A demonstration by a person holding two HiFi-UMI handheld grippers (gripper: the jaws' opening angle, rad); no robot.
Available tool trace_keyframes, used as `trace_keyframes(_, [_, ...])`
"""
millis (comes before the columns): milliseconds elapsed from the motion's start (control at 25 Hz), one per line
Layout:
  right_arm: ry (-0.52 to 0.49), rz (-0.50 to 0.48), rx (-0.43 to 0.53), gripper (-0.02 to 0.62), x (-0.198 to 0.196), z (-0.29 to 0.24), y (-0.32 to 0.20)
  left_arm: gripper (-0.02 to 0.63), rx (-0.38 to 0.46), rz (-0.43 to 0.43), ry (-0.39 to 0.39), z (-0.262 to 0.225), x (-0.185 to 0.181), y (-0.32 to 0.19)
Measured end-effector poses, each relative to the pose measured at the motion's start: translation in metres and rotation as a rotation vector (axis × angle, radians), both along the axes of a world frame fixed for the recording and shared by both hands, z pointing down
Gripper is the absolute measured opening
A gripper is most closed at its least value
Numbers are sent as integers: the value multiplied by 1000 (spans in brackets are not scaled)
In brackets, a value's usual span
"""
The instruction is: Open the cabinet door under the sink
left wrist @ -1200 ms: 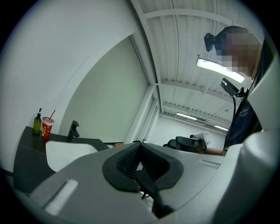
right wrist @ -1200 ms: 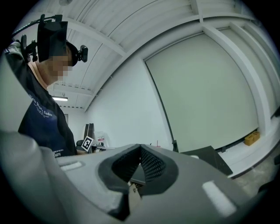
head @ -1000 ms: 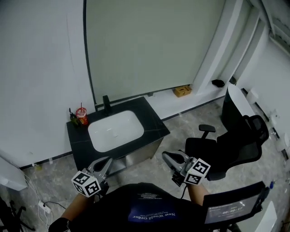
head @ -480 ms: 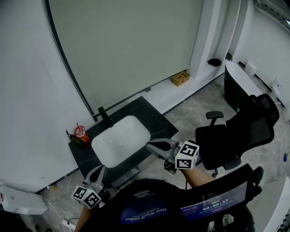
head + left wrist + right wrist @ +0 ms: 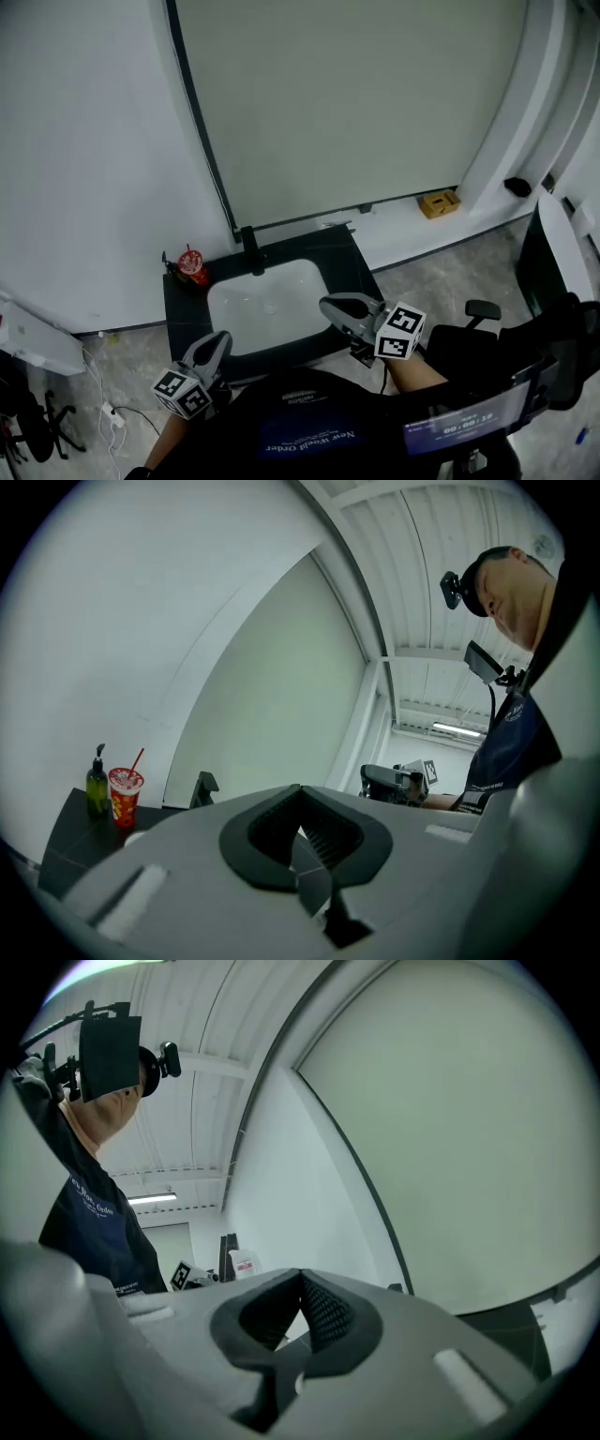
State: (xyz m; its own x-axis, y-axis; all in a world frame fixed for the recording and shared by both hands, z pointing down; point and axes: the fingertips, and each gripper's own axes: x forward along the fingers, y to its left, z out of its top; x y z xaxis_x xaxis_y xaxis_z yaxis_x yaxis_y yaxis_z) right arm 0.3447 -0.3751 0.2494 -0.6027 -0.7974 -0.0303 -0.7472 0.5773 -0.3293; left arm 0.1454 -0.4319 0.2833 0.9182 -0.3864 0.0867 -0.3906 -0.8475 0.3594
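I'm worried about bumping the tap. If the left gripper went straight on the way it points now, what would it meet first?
Probably the pale wall panel behind the sink. The left gripper aims level, passing right of the faucet. Depth is unclear.

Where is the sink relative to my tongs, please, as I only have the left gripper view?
Observer: In the head view the white sink lies just past the tips of the left tongs, set in a black counter.
Operator: Thank you. Are the right tongs holding anything?
Observer: No. The right gripper view shows the right tongs shut with nothing between them.
Operator: Is anything standing on the floor nearby?
Observer: A black office chair stands to the right of the counter.
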Motion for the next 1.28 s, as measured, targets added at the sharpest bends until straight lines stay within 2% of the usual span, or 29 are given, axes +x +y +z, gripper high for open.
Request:
trace_keyframes(280, [-23, -158, 11, 2, 50, -4, -41, 2, -2, -135, -10, -10, 52, -10])
trace_keyframes(480, [-51, -251, 5, 0, 58, 5, -55, 2, -3, -200, -36, -7, 65, -7])
trace_keyframes(640, [-60, -282, -2, 1, 55, 12, -63, 2, 3, -224, -47, -7, 66, -6])
trace_keyframes(840, [-53, -268, 1, 0, 36, 13, -75, 2, 15, -219, -23, -8, 46, -22])
trace_keyframes(1040, [-36, -168, -5, 0, 16, 8, -95, 2, 49, -169, 15, -15, 21, -47])
trace_keyframes(1280, [-38, -100, -13, 0, -5, 1, -123, 2, 68, -139, 44, -21, -12, -87])
